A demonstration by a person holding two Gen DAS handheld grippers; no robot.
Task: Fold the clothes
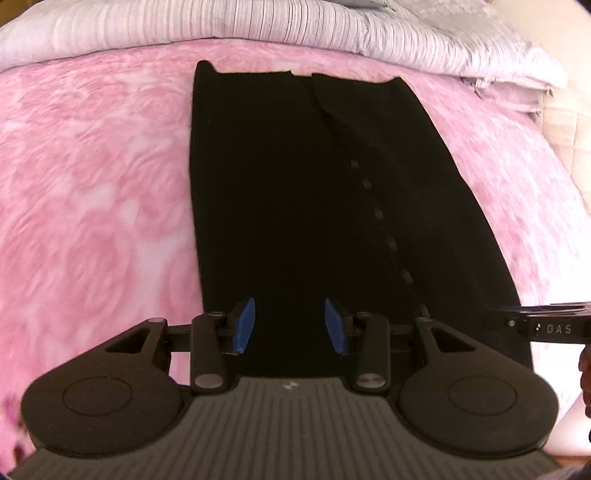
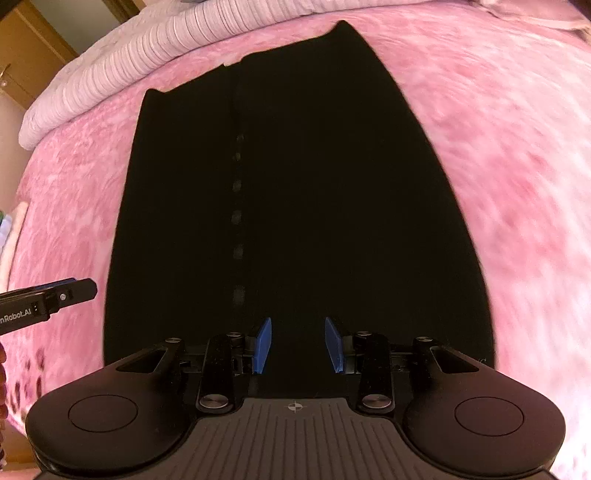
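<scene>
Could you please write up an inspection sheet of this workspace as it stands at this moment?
Surface: pink blanket covering a bed, blurred at the edges.
Job's things: black garment laid flat and long on the blanket, with a row of buttons down its length; far edge slightly uneven.
Clutter: nothing seen on the blanket.
Grippers: left gripper and right gripper both above the garment's near end, jaws apart, nothing between the blue pads.
Cables: nothing seen.
Surroundings: pale ribbed bedding bunched along the far side; wooden furniture beyond it in the right wrist view.
</scene>
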